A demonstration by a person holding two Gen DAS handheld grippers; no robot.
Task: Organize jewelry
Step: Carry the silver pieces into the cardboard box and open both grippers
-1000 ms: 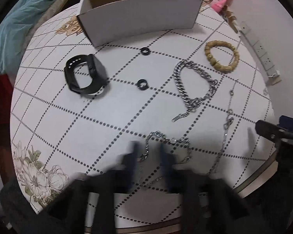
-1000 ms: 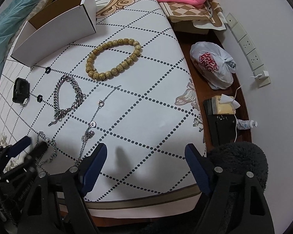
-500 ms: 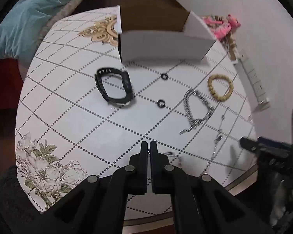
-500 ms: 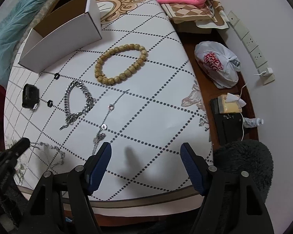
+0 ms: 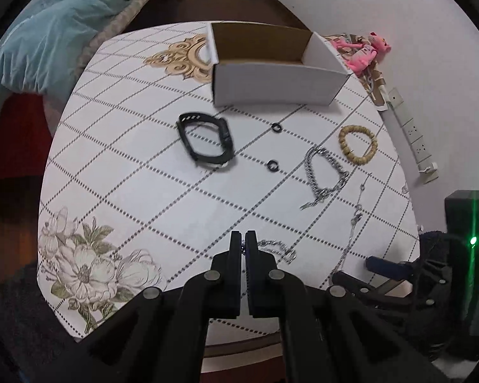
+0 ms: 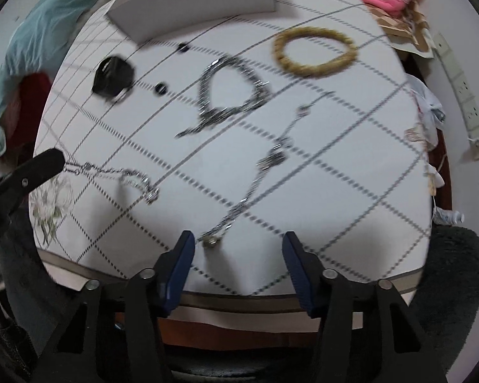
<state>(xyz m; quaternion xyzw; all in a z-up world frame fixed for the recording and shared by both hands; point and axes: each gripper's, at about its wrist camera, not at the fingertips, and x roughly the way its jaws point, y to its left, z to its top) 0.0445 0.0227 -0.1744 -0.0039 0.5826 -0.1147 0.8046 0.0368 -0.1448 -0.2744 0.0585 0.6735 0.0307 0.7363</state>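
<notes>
None of the jewelry is in the white box [image 5: 273, 83] yet; it looks empty. Nearest, the left gripper [image 5: 243, 242] is clamped on 1 end of a thin silver chain [image 6: 124, 175], which trails onto the table [image 5: 127, 191]. The right gripper [image 6: 238, 249] stands partly open, its jaws just narrowing, over the long necklace's [image 6: 265, 162] near end, not yet gripping. Farther off lie 1 curb-link bracelet [image 5: 324, 175], 1 beaded bracelet [image 5: 357, 143], 2 black rings [image 5: 273, 165] and 1 black watch [image 5: 206, 143].
</notes>
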